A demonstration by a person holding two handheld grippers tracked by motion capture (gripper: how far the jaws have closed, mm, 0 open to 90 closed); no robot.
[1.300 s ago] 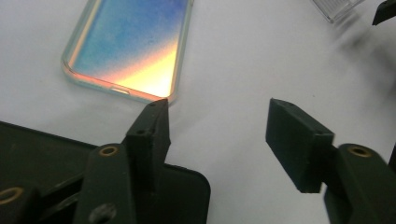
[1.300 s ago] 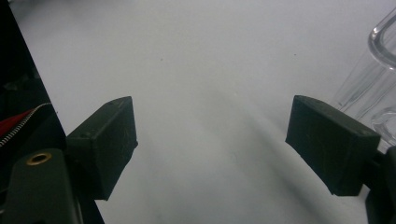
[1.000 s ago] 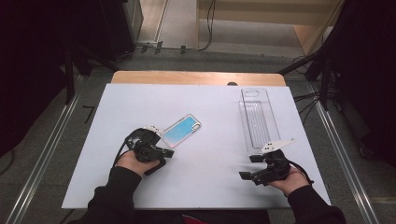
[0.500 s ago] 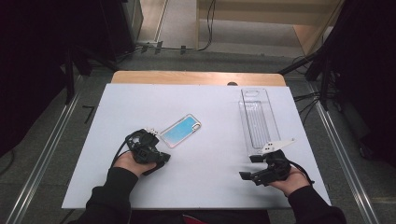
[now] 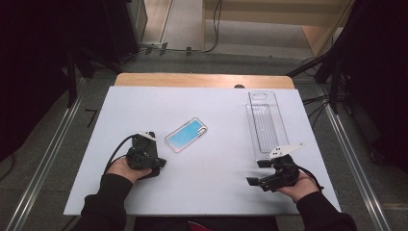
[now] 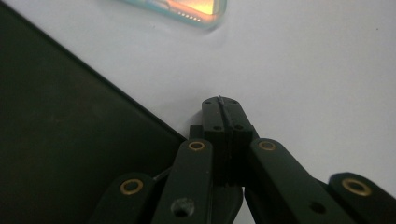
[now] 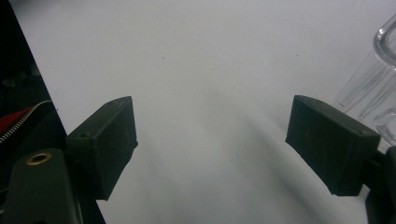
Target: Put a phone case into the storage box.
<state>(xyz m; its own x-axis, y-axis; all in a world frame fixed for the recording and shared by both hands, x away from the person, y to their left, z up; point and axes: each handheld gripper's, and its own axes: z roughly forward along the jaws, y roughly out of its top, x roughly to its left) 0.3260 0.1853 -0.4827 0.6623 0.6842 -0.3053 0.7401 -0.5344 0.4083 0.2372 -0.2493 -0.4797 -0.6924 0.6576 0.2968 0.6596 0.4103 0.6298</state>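
Over the last sec my left gripper (image 5: 153, 153) had pulled back from the phone (image 5: 186, 134) toward the near-left of the table (image 5: 216, 106). A sec ago it sat right at the phone's near end; now there was a clear strip of white between them. I read that as the phone having been let go and parked mid-table, lying flat, angled, blue face up, w/ the clear case (image 5: 266, 124) well apart on the right.

Left gripper: jaws fully together, pads pressed flat on each other, nothing between them; phone's edge just at the top of the left gripper view (image 6: 187, 7).

Right gripper (image 5: 262, 173): jaws spread wide, empty, hovering at the near end of the clear case (image 7: 373, 88), not touching it. Prob. next up was that case, imo.
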